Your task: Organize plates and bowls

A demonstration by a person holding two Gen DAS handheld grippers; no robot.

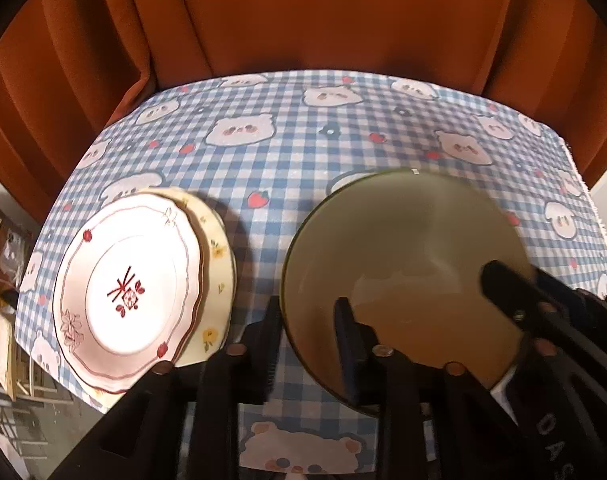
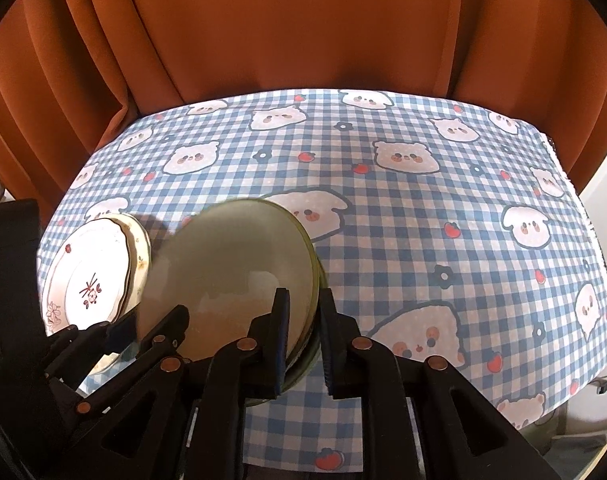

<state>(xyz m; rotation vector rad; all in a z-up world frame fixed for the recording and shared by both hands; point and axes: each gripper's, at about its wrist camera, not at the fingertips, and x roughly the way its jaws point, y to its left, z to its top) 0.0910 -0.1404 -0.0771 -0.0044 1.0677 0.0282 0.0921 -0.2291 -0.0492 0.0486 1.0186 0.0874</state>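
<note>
The green bowl (image 1: 403,272) stood near the middle of the desk (image 1: 303,152), toward its near edge. The left tongs (image 1: 309,344) straddled the bowl's left rim, one finger inside and one outside, with a slight gap visible; whether they clenched it could not be determined. The right tongs (image 2: 305,340) straddled the right rim (image 2: 313,280) likewise, grip state undetermined. The white floral plate (image 1: 127,288) rested on a yellow-flowered plate (image 1: 217,264) at the desk's left edge, just beside the bowl.
</note>
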